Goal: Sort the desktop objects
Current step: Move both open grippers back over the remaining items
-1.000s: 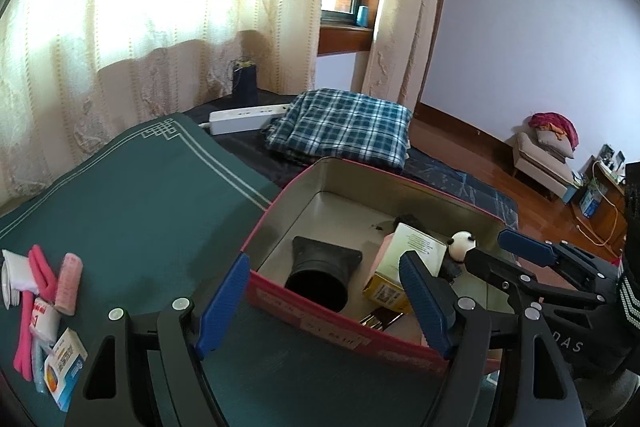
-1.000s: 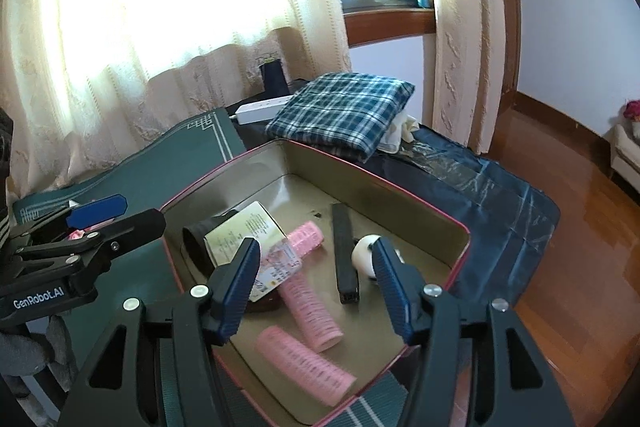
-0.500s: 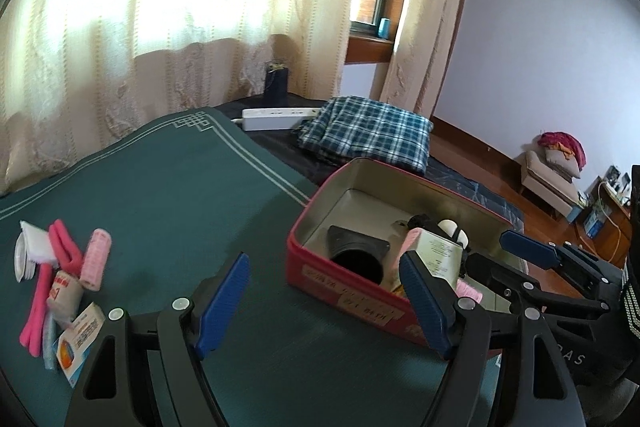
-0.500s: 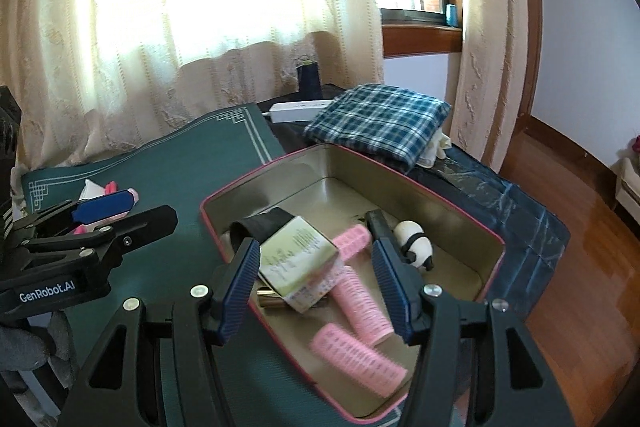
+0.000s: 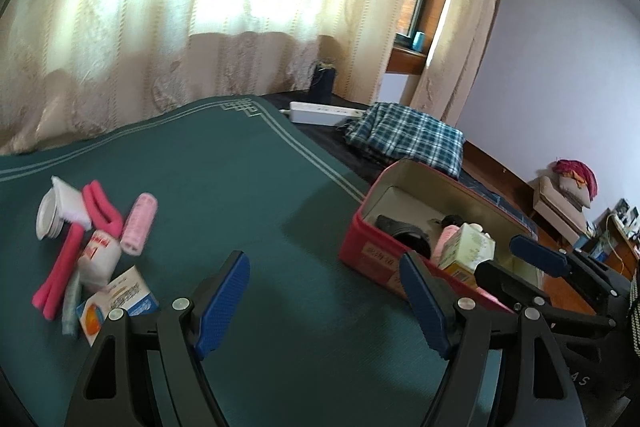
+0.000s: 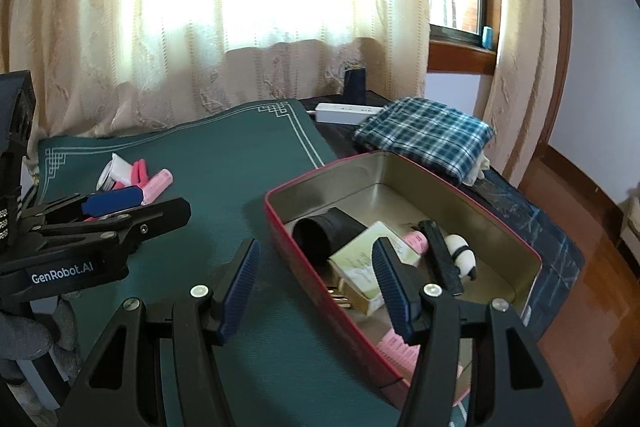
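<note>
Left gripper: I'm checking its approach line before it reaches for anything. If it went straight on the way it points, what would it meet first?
Probably only the bare green mat. The open left gripper aims between the small-item pile and the red tin; depth is unclear.

1. The dark green mat [image 6: 224, 163] with its pale printed border looks like matt woven cloth.
2. The red rectangular tin box [image 6: 404, 187] shows a dull brushed-metal inside and glossy red walls.
3. The pink hair roller [image 5: 138, 225] looks rough and fuzzy.
4. The blue-and-white checked folded cloth [image 6: 428, 137] is soft fabric.
5. Blue ribbed pads [image 6: 240, 285] sit on matt black plastic fingers.
6. The brown wooden floor [image 6: 580, 287] gleams, polished.
</note>
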A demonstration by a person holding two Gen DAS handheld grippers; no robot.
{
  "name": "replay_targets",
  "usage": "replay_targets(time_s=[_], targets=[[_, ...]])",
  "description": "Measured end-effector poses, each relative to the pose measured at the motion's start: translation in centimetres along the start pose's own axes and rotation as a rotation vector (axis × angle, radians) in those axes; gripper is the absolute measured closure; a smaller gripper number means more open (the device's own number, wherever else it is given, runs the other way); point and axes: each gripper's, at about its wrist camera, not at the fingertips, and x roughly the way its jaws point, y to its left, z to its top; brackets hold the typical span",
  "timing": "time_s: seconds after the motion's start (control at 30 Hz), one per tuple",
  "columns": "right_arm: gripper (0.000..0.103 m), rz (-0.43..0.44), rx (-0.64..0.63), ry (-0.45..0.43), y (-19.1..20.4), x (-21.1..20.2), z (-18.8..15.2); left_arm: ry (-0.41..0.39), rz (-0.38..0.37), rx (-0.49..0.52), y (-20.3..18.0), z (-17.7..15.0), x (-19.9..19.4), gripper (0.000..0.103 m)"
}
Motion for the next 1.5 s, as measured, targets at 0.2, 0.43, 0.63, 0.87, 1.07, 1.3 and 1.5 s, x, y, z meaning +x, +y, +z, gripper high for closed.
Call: replay_targets(time_s=[0.2,0.43,0.63,0.87,1.07,1.3,1.5], targets=[[0.041,0.029,-0.045,0.0,2.6,-0.5,-0.2,-0.005,0.019,-0.037,2.0,-1.0,-1.0,0.024],[0.041,0.097,-0.106,0.03,6.7,0.1,-0.9,-0.013,0.073,-0.093,5.4,-2.5,-3.1,0.024],[0.041,0.153,-0.16,0.054,10.1,0.9,-1.5,-0.023,0.129,-0.151,8.6,-4.3,-5.4,0.024],[0.04,0.193,-0.212,0.074,13.1,1.2,-2.1,-0.023,0.18,-0.22,11.9,-6.3,-7.3,0.024],[0.04,0.215,-0.248,0.092,14.9,1.4,-2.6,-0.03,0.199,-0.262,13.9,-7.3,-8.3,0.024],[0.04,0.25,-0.303,0.118,17.3,1.9,-3.5,-0.026,0.225,-0.299,15.5,-8.5,-9.0,0.024],[0.039,0.297,-0.303,0.159,18.4,3.1,-3.7,-0.009,0.272,-0.309,16.8,-9.3,-9.2,0.024]])
